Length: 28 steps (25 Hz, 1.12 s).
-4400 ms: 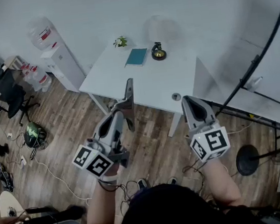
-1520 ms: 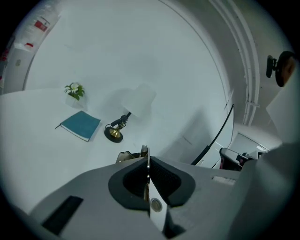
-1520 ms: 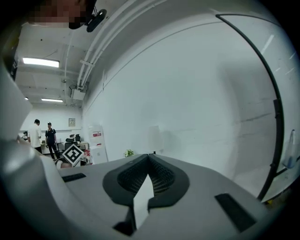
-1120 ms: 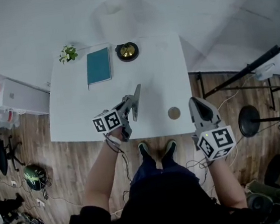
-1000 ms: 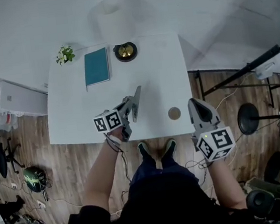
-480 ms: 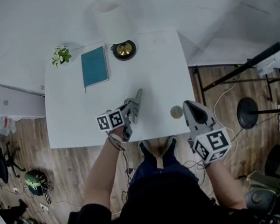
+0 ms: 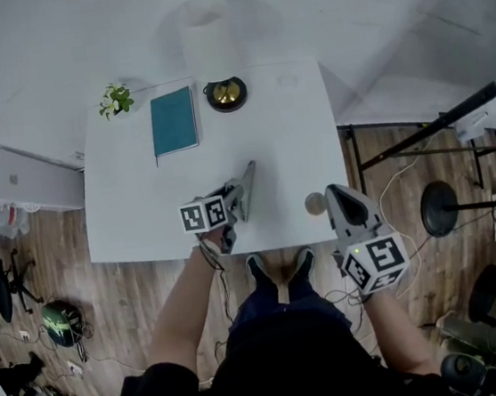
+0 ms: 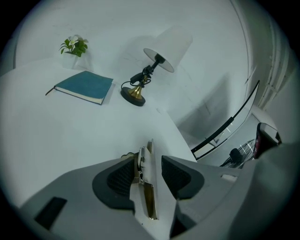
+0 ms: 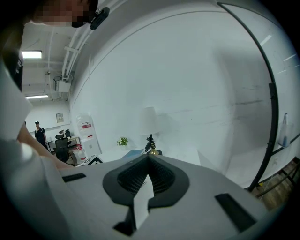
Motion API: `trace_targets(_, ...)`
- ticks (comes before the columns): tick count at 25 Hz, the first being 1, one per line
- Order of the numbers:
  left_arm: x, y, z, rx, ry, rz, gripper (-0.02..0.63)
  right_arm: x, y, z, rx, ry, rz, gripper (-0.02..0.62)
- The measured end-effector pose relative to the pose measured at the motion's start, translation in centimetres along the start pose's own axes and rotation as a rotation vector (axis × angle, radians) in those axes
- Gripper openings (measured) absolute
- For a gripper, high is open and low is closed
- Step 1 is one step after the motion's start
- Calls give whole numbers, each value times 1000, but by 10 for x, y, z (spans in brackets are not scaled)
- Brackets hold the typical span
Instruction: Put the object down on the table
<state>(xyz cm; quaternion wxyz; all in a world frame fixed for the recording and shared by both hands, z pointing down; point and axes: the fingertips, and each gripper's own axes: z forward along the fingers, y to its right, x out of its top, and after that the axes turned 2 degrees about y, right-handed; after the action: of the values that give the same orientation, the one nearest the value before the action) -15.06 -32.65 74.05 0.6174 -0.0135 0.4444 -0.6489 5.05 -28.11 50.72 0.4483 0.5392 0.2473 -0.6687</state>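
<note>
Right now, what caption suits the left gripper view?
Left hand-held gripper, jaws just opening, metal piece between them, over white table.

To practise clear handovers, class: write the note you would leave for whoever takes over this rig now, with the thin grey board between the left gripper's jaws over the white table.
Left gripper: its jaws have just been opening and are now open. The thin grey board stands on edge between them, against the left pad and clear of the right.
Right gripper: shut, empty, by the table's near right corner.
Done: board over the table, grip released.
Left: check the board is actually resting on the tabletop, which these views don't show, then draw the left gripper back without toppling it.
</note>
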Motion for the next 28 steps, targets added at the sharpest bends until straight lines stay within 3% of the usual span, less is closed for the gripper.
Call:
trace_targets(6, 24, 0, -33, 63, 94, 36, 187, 12, 0, -2, 4, 26, -17, 6)
trace_targets(11, 52, 25, -81, 31, 230, 3, 187, 26, 1, -6, 12, 56, -37, 6)
trace_targets(14, 71, 47, -109, 6, 314, 25, 186, 37, -3, -7, 28, 70, -62, 6)
trace_targets(20, 115, 124, -164, -96, 459, 203, 169, 66, -18, -11, 58, 127, -100, 6)
trace_targets(28, 157, 206, -238, -91, 651, 459, 115, 116, -33, -26, 72, 240, -152, 6)
